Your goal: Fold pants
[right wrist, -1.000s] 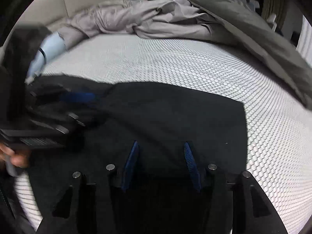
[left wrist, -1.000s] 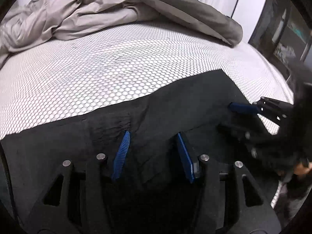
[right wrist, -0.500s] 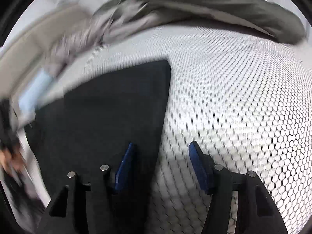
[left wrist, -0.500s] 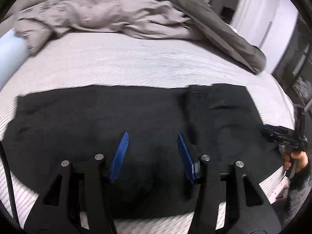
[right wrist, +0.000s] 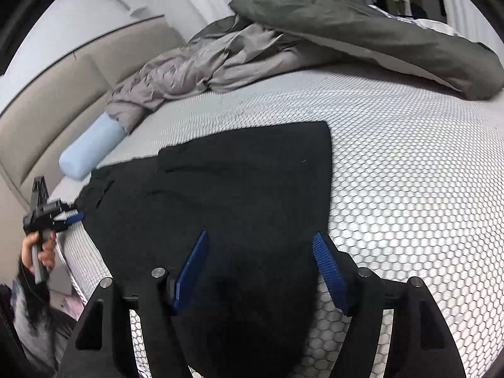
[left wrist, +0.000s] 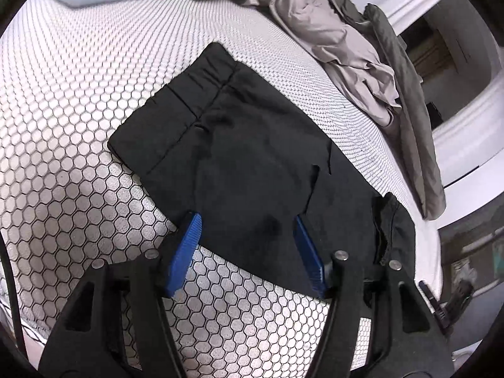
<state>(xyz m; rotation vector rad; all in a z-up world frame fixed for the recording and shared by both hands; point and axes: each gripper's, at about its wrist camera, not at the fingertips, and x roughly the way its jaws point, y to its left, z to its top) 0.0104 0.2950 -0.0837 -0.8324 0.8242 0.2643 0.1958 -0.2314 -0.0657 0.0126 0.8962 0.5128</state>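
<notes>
The black pants [left wrist: 252, 145] lie flat on the white honeycomb-patterned bed [left wrist: 63, 119], folded lengthwise, with the waistband end toward the far left in the left wrist view. My left gripper [left wrist: 245, 233] is open and empty, just above the pants' near edge. My right gripper [right wrist: 261, 255] is open and empty over the other end of the pants [right wrist: 226, 189], near their right edge. The left gripper also shows in the right wrist view [right wrist: 71, 217], at the far left beside the pants' end.
A rumpled grey duvet [right wrist: 283, 41] lies along the back of the bed [right wrist: 409, 173]. A light blue bolster [right wrist: 91, 148] rests near the beige headboard [right wrist: 56, 88]. In the left wrist view, the duvet [left wrist: 362, 56] runs along the right side, with the bed's edge beyond it.
Both grippers have swung apart to opposite ends of the pants. The left view now looks along the pants from the near edge; the right gripper has moved back over the cloth.
</notes>
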